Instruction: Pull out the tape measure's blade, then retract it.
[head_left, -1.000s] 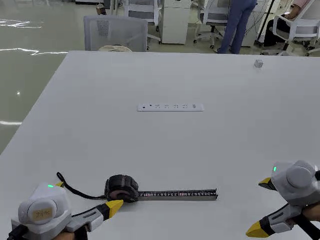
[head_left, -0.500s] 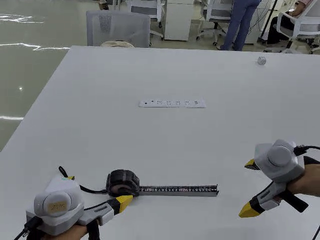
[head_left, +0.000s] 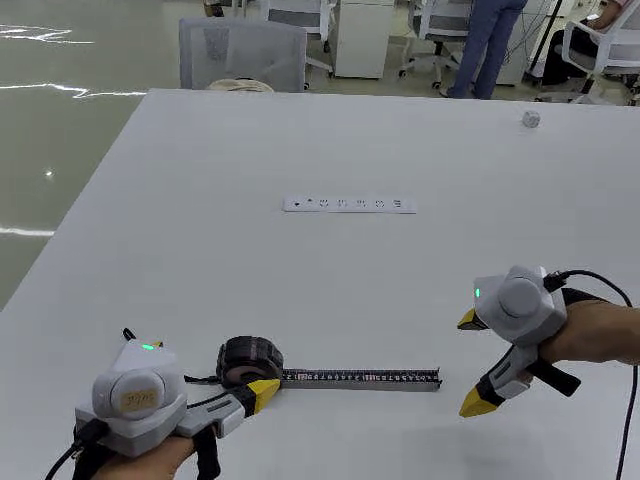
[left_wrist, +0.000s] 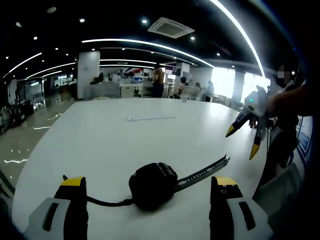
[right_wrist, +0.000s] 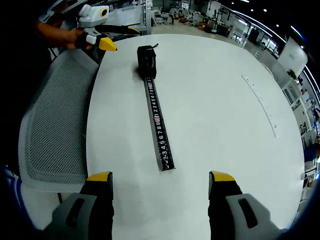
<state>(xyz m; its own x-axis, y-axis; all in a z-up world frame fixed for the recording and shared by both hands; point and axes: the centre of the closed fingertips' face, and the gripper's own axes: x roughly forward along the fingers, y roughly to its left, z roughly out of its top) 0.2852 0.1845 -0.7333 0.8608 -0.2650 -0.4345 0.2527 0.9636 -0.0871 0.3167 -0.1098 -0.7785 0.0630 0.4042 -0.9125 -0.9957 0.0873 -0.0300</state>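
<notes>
The blade (head_left: 360, 378) is already drawn out and lies flat on the white table (head_left: 350, 130), with the tape measure's case (head_left: 249, 361) at the near left. Over the last second the right gripper (head_left: 470, 362) has been brought in from the right edge toward the blade's hooked end (right_wrist: 166, 165) — jaws spread wide, nothing held. The left gripper (left_wrist: 148, 181) is set wide about the case, apparently without touching it. The blade's length is unchanged, so the pull-out is judged done — retraction remains.
</notes>
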